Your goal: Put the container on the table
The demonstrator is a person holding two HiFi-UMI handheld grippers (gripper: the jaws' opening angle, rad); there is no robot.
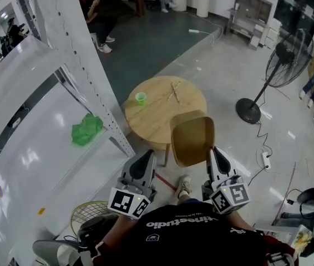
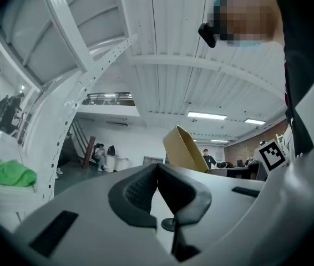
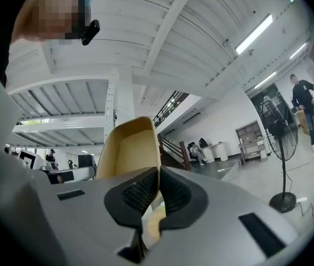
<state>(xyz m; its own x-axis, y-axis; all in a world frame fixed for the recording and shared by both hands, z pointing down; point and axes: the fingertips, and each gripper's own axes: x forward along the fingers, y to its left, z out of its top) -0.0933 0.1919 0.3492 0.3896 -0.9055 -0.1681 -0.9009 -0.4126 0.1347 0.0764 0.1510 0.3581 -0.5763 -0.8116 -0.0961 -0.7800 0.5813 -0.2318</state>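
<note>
A tan open container (image 1: 192, 137) hangs in the air just in front of the round wooden table (image 1: 156, 115). My right gripper (image 1: 214, 151) is shut on the right wall of the container. In the right gripper view that wall (image 3: 128, 147) runs straight into the closed jaws of the right gripper (image 3: 158, 173). My left gripper (image 1: 148, 155) is off to the left of the container and apart from it. In the left gripper view the left gripper (image 2: 157, 168) is shut with nothing between its jaws, and the container (image 2: 182, 148) rises beyond it to the right.
A green cup (image 1: 140, 98) and two wooden sticks (image 1: 173, 91) lie on the table. To the left is a white metal shelf (image 1: 40, 148) with a green cloth (image 1: 86, 129) on it. A standing fan (image 1: 282, 68) and floor cables (image 1: 265, 158) are to the right. People sit far back.
</note>
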